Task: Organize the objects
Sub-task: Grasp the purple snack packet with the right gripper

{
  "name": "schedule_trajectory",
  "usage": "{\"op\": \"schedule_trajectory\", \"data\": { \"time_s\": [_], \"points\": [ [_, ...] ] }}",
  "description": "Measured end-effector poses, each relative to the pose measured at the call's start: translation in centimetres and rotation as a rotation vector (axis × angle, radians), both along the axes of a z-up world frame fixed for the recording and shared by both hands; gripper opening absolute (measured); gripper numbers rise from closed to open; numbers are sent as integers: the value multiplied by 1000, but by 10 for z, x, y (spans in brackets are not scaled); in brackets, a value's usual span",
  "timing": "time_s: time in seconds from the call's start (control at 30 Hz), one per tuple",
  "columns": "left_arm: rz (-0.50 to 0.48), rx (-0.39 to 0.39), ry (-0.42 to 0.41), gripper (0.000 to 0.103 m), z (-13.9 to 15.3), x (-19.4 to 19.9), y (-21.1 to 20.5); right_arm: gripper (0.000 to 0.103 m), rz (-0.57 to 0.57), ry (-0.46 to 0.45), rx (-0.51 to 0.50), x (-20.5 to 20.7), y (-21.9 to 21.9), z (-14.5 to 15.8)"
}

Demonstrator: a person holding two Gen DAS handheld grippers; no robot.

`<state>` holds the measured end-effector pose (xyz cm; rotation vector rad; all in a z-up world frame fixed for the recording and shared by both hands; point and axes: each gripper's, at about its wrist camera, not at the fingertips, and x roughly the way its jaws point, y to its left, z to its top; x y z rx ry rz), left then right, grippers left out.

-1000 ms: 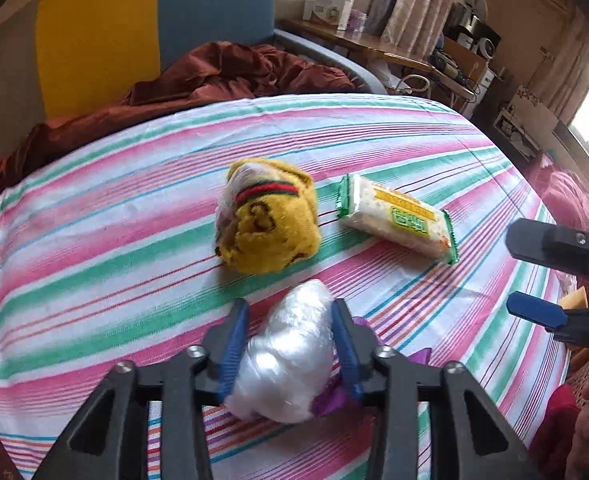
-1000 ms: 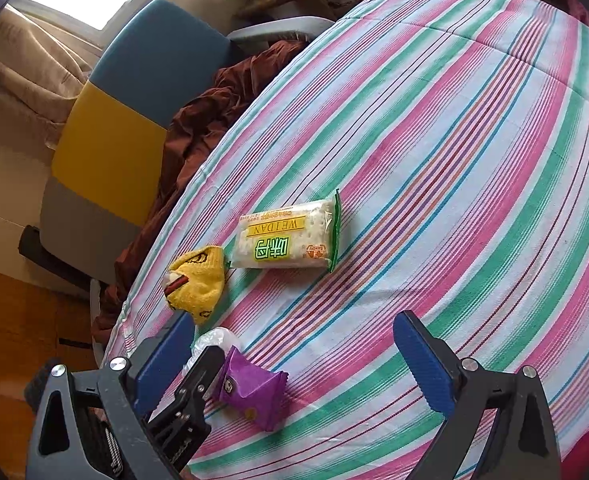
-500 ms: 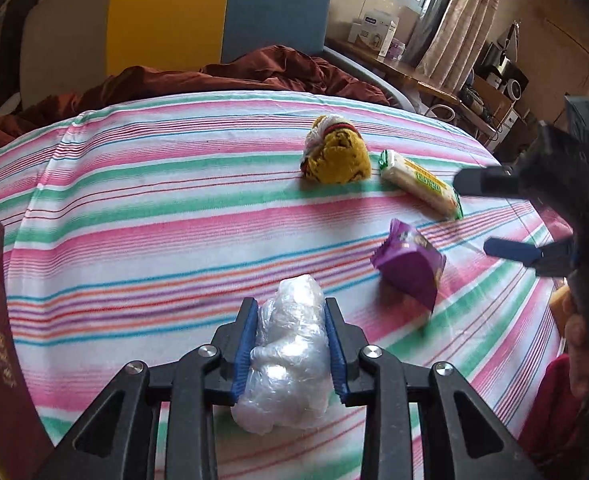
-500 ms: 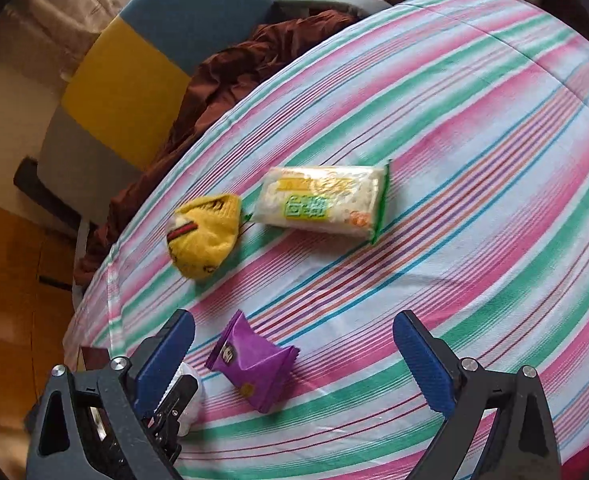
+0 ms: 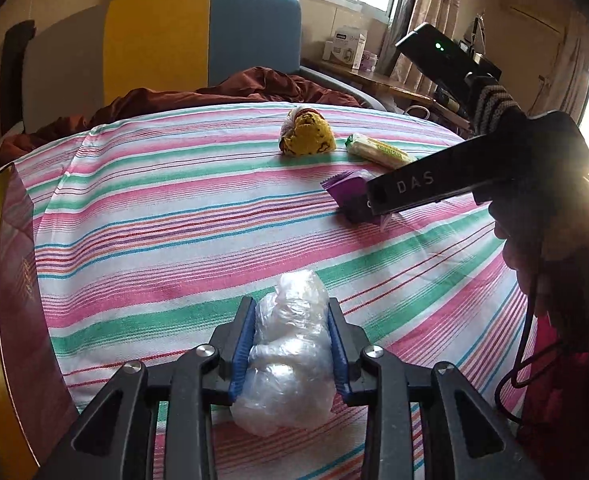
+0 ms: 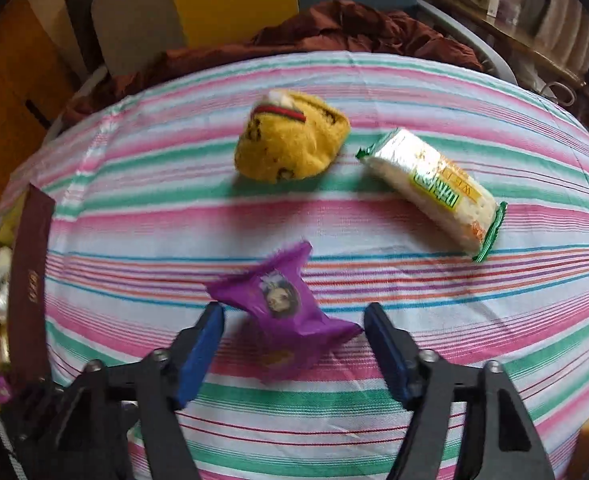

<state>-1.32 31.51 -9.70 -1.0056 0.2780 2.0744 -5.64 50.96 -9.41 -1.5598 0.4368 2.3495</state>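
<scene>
The left gripper (image 5: 290, 354) has its fingers clamped on a clear plastic-wrapped bundle (image 5: 288, 360), held above the striped tabletop (image 5: 166, 216) near a dark red box (image 5: 18, 280) at the left edge. The right gripper (image 6: 294, 348) hovers with fingers apart, straddling a purple snack packet (image 6: 282, 312). To grasp well, it should lower until both fingers flank the packet's puffy middle, then close gently, since crinkly film may slip. A yellow plush (image 6: 290, 140) and cracker pack (image 6: 430, 192) lie beyond.

Crinkly clear plastic bundle (image 5: 290, 344), woven tablecloth (image 5: 174, 216)
</scene>
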Motion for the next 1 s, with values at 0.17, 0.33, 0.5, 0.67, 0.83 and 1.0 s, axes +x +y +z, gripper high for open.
{"op": "schedule_trajectory", "data": {
  "time_s": [0.17,0.33,0.5,0.67,0.83,1.0],
  "points": [
    [-4,22,-13,34,-1,0,-5,52,21,12,24,1,-4,-1],
    [-6,30,-18,35,0,-1,-7,68,-15,33,-40,2,5,0],
    [-6,33,-16,36,0,1,-7,78,-13,57,0,-1,1,5],
    [-7,37,-14,36,1,2,-9,61,3,71,25,-7,0,7],
    [-8,38,-14,36,1,2,-10,50,34,44,18,-7,-3,1],
    [-9,32,-6,35,1,4,-10,52,18,39,-24,-6,2,-2]
  ]
}}
